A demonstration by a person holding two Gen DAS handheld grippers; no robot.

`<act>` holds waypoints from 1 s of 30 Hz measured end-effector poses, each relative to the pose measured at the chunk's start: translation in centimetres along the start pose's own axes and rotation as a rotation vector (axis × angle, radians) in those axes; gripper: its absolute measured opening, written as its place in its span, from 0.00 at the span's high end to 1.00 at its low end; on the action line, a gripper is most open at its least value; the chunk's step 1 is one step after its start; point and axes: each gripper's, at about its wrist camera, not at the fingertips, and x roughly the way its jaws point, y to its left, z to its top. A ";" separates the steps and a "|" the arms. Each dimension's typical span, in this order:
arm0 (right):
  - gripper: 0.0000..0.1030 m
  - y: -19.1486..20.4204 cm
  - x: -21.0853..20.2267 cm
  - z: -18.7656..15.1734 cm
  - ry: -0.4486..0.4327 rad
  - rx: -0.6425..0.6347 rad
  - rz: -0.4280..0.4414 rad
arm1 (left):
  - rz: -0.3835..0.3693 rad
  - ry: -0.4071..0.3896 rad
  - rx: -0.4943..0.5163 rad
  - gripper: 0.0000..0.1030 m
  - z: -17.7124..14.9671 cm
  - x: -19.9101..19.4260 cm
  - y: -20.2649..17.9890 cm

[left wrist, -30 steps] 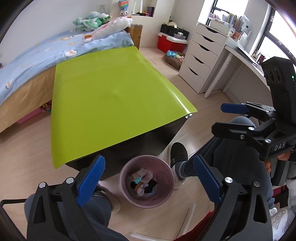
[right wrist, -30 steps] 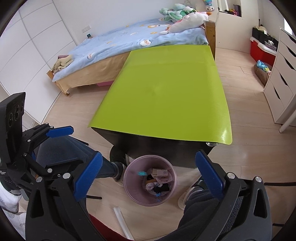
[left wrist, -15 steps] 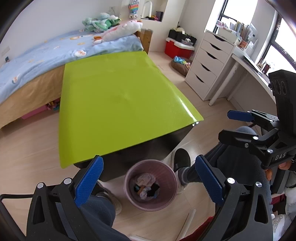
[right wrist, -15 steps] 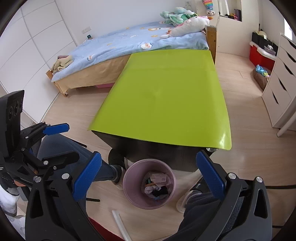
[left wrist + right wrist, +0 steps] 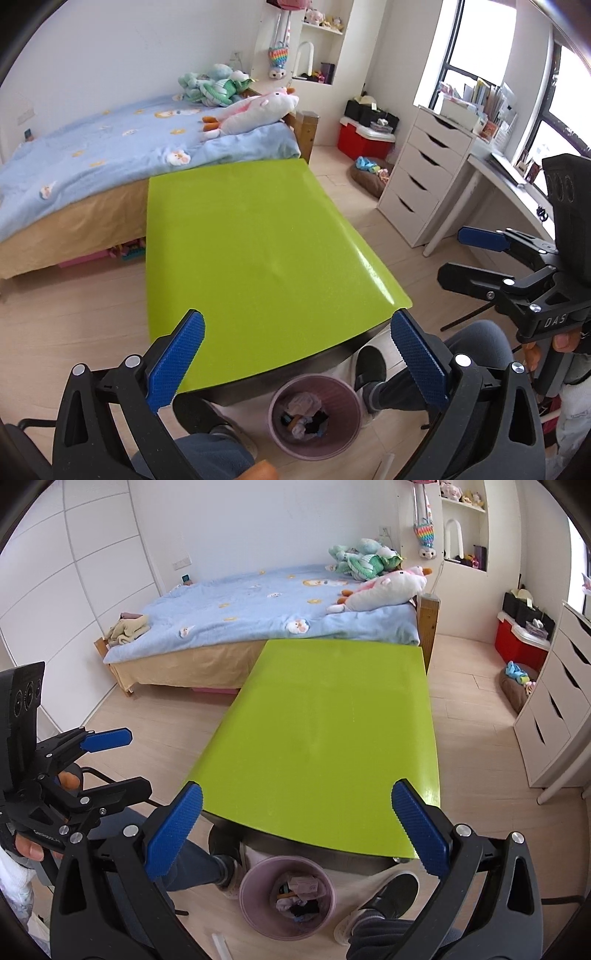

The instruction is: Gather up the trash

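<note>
Two grippers are in view, each with two blue-padded fingers. The left gripper (image 5: 295, 354) has its fingers spread wide with nothing between them; it also shows at 9 o'clock in the right wrist view (image 5: 110, 764), again spread and empty. The right gripper (image 5: 297, 830) is likewise spread wide and holds nothing; it appears at 3 o'clock in the left wrist view (image 5: 469, 254).

One pink bin (image 5: 345, 439) stands on the floor at 6 o'clock, just off the near edge of the one green table (image 5: 251, 251), between the person's two feet. The trash (image 5: 304, 415) lies inside it: crumpled paper and dark scraps heaped together, too jumbled to count. In the right wrist view the same bin (image 5: 255, 915) sits at 6 o'clock with the trash (image 5: 299, 893) in it, a pinkish wrapper on top.

One dark shoe (image 5: 369, 369) is just right of the bin. The green top shows only its bare glossy sheet.

One bed (image 5: 92, 155) with a blue cover runs from 9 to 12 o'clock beyond the table. One white-and-pink plush (image 5: 255, 110) lies on its near corner, and a heap of green plushes (image 5: 214, 85) sits behind it. One white drawer unit (image 5: 424, 173) with five drawers stands at 2 o'clock, and one red box (image 5: 364, 142) at 1 o'clock.
</note>
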 end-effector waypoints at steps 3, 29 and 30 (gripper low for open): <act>0.03 0.3 0.0 0.6 -0.003 -0.010 0.012 | -0.013 -0.010 -0.019 0.06 0.5 -0.3 0.4; 0.03 0.4 0.0 1.4 0.000 -0.018 0.027 | -0.004 -0.009 -0.038 0.06 1.3 -0.6 0.0; 0.03 0.4 0.0 1.4 0.000 -0.017 0.028 | 0.000 -0.008 -0.036 0.06 1.3 -0.6 0.0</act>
